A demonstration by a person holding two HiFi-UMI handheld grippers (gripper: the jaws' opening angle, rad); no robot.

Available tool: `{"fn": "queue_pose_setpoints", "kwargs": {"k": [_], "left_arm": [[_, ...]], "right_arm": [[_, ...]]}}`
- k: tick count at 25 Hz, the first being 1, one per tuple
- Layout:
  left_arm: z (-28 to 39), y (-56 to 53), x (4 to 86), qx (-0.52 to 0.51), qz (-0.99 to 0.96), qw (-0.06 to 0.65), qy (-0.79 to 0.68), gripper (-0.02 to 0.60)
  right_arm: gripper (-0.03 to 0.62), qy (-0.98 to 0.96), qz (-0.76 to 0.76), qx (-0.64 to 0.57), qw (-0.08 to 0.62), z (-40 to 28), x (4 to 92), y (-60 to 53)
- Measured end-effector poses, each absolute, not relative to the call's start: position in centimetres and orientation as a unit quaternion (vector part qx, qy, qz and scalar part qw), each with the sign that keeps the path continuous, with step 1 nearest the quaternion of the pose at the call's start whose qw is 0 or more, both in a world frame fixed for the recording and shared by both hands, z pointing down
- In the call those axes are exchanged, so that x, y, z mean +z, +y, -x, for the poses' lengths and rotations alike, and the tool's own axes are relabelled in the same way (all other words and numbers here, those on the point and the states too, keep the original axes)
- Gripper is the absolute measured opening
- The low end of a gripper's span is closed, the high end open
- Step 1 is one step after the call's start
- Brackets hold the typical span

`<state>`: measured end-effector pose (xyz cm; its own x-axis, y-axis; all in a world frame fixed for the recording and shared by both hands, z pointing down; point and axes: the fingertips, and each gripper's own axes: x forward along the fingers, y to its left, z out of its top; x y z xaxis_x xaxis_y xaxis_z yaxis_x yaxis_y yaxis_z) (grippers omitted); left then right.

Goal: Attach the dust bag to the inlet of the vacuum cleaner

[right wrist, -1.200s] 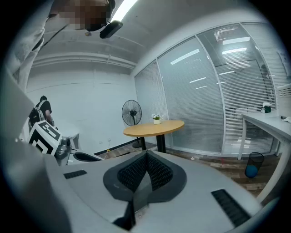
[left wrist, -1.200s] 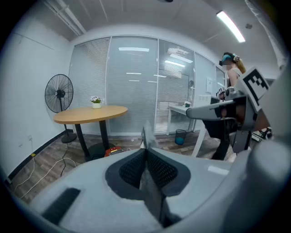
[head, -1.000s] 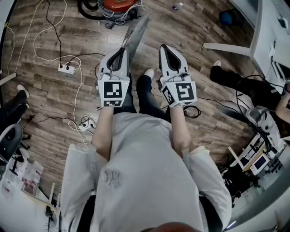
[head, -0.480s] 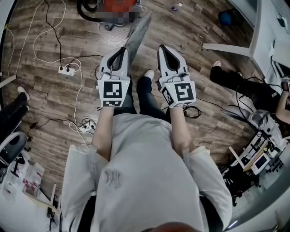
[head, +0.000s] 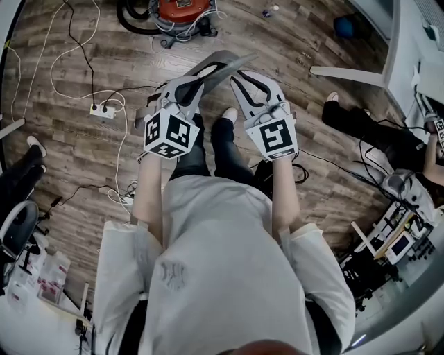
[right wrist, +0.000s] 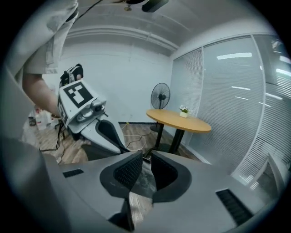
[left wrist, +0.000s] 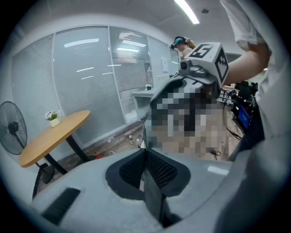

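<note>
The person stands on a wooden floor (head: pixel 83 149) and holds both grippers out in front, angled in so that their tips nearly meet. Between those tips hangs the dust bag (head: pixel 220 64), a flat grey sheet held up in the air roughly level, well above the floor. The left gripper (head: pixel 202 78) has it: in the left gripper view its fingers (left wrist: pixel 132 169) are pressed together on the thin edge of the sheet, which runs straight through the seam between the meshed pads. The right gripper (head: pixel 236 76) comes in from the other side. Its fingers (right wrist: pixel 127 172) have just been opening and stand moderately apart, with the bag's grey material lying in the gap between them but not clamped. The vacuum cleaner (head: pixel 182 10), with its orange-red body and black hose, sits on the floor at the top of the head view, ahead of the person and well apart from the bag. A white power strip (head: pixel 101 107) with trailing cables lies on the floor to the left. The right gripper view also shows a round wooden desk (right wrist: pixel 179 119) and a standing fan (right wrist: pixel 160 96) behind it.
</note>
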<state>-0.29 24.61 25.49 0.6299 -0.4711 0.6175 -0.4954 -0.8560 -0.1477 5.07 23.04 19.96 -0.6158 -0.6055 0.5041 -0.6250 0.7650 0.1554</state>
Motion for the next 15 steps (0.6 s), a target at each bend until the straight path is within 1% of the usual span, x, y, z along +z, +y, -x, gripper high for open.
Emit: {"fn": "queue_pose_setpoints", "kwargs": {"k": [5,8,13,15], "left_arm": [[1.1,24.7,26.5,0.352,-0.912,0.011,-0.209,0.029],[1.8,24.9,27.2,0.360,-0.915,0.010,-0.181,0.029],[1.6,25.1,27.5,0.374,-0.917,-0.010,-0.137,0.029],[1.4,24.8,27.6,0.377,-0.917,-0.017,-0.127,0.029]], "right_arm": [[0.127,-0.892,-0.289,-0.002,0.347,-4.1,22.7,22.8],[0.132,-0.892,-0.256,-0.012,0.371,-3.1,23.8,22.8],[0.137,-0.888,-0.197,-0.035,0.413,-1.8,25.8,23.1],[0.122,-0.883,-0.181,-0.044,0.430,-1.7,26.6,23.0]]}}
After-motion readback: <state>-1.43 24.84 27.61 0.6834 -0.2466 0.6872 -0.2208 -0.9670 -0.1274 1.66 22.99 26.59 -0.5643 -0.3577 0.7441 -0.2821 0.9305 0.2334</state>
